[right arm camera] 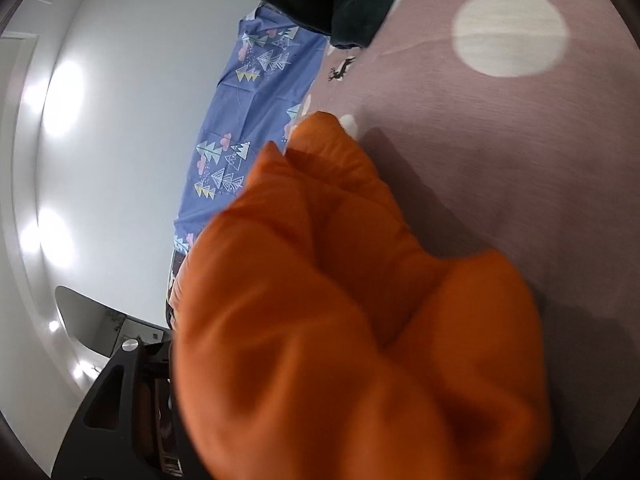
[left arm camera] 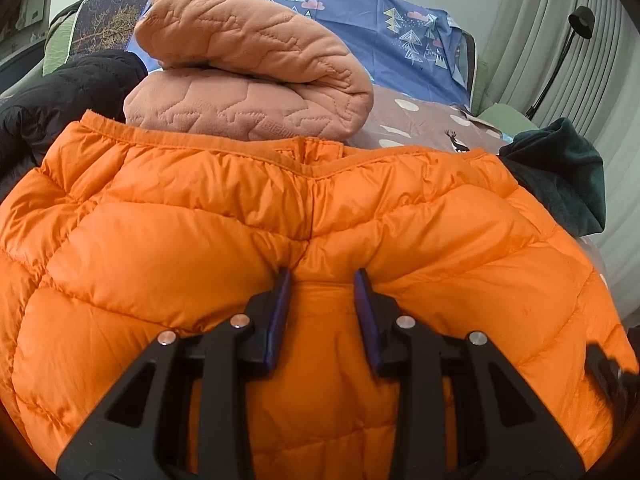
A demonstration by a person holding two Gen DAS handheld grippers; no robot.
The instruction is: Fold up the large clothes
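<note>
The orange jacket [left arm camera: 248,216] lay spread on the bed [left arm camera: 420,128], its hem edge against a folded peach quilt [left arm camera: 248,68]. My left gripper [left arm camera: 322,280] pointed steeply down onto the jacket's middle, its fingers [left arm camera: 282,312] partly apart with a ridge of orange fabric bunched between them; I could not tell whether the pads were truly pinching it. My right gripper was rolled onto its side, and a puffy fold of the jacket [right arm camera: 340,300] covered nearly all of it, so only part of its black frame showed at the lower left, and I could not tell how its jaws stood. A black garment [left arm camera: 60,96] lay left of the jacket, a dark green one [left arm camera: 560,176] to its right, and a blue tree-print sheet [left arm camera: 360,12] stood behind
</note>
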